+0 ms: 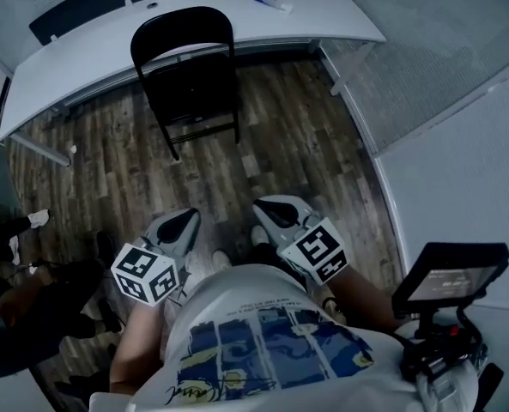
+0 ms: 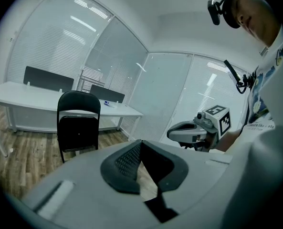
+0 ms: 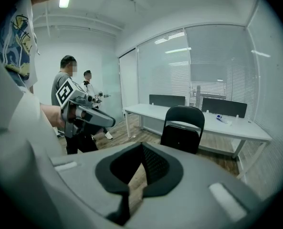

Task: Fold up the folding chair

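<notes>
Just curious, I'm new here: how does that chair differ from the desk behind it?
The folding chair is black; the desk is white. The chair is narrow; the desk runs far wider. The chair's seat is bare; the desk carries a small blue-and-white item. Both stand on the wood floor.

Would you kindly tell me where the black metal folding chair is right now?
The black metal folding chair stands unfolded at the head view's upper centre-left, just in front of the long white desk.
</notes>
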